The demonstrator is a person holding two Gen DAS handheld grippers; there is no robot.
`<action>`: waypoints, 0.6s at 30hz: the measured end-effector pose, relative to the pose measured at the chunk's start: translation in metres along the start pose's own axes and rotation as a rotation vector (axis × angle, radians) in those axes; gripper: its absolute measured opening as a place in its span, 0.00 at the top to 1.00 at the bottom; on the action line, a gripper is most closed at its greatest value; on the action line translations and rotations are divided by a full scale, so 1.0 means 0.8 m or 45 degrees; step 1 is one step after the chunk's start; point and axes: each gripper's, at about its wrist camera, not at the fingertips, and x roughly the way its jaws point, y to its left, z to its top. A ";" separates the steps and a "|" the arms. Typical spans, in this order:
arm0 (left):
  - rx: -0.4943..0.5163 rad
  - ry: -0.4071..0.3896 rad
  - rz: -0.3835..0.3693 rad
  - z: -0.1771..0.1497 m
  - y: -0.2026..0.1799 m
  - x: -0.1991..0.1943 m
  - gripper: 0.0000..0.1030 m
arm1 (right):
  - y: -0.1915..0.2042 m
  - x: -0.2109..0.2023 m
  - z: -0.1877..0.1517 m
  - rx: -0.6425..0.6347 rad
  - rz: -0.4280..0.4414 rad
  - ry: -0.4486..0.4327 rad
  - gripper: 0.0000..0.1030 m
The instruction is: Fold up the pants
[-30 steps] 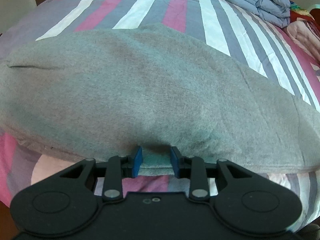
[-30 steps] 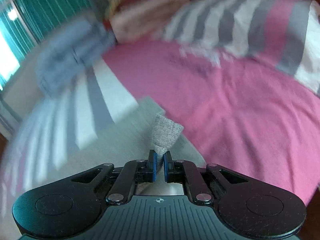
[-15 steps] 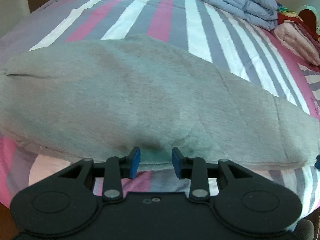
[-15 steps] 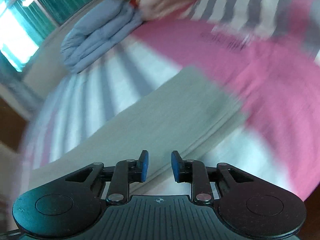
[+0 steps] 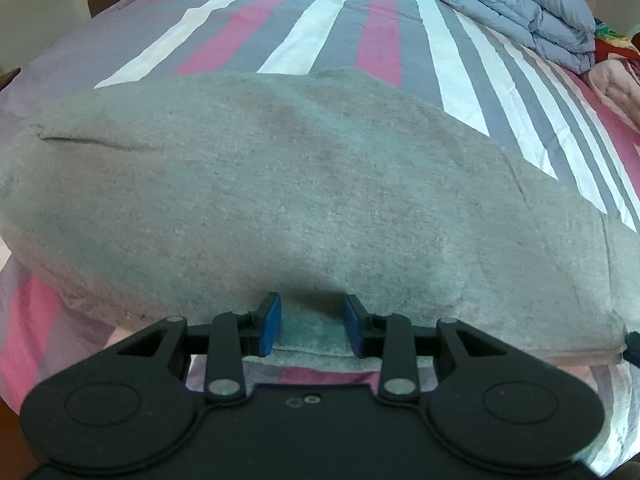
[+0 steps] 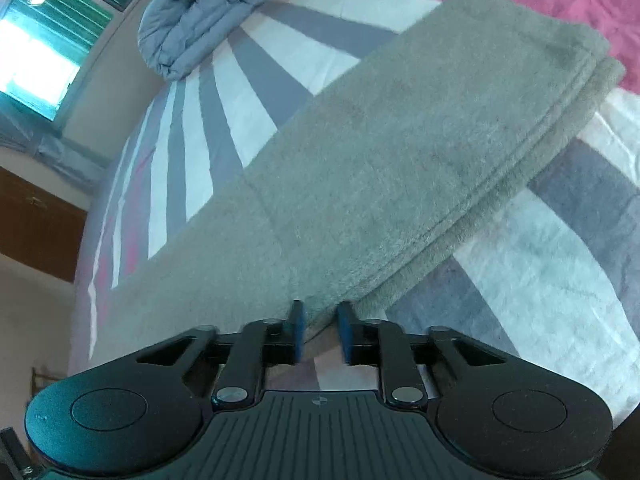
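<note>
The grey fleece pants (image 5: pixel 312 192) lie folded lengthwise in a long flat strip across the striped bed. My left gripper (image 5: pixel 313 326) is open, its blue pads (image 5: pixel 270 322) on either side of the pants' near edge, which lies between them. In the right wrist view the pants (image 6: pixel 400 152) run diagonally, layered edges stacked at the right side. My right gripper (image 6: pixel 320 332) is open at the near edge of the pants, holding nothing.
The bed sheet (image 5: pixel 320 28) has pink, grey and white stripes. A folded blue-grey duvet (image 5: pixel 516 4) sits at the far right corner, with pink bedding (image 5: pixel 616 84) beside it. A window (image 6: pixel 44 44) and a wooden cabinet (image 6: pixel 36 228) show left in the right wrist view.
My right gripper let go of the pants' end, opened and swung round to the pants' near edge. My left gripper stayed open and pushed forward again over the near edge.
</note>
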 end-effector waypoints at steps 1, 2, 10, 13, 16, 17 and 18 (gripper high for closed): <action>0.006 -0.003 0.003 -0.001 -0.001 0.000 0.75 | 0.002 0.001 -0.001 0.000 0.001 0.001 0.83; 0.010 -0.005 0.005 -0.001 -0.001 0.000 0.75 | 0.002 0.004 0.000 0.018 0.003 0.012 0.83; 0.026 -0.014 0.013 -0.003 0.004 0.001 0.73 | -0.001 -0.004 -0.002 0.047 0.017 -0.017 0.96; 0.028 -0.013 0.012 -0.002 0.005 0.002 0.73 | 0.002 -0.019 -0.008 0.013 0.035 -0.034 0.97; 0.017 -0.013 0.016 -0.001 0.006 0.003 0.73 | -0.006 -0.017 -0.010 0.048 0.058 -0.026 0.97; 0.022 -0.013 0.018 -0.002 0.006 0.002 0.73 | -0.009 -0.014 -0.010 0.057 0.050 -0.016 0.96; 0.028 -0.013 0.020 -0.002 0.006 0.002 0.73 | -0.011 -0.009 -0.009 0.074 0.043 -0.010 0.96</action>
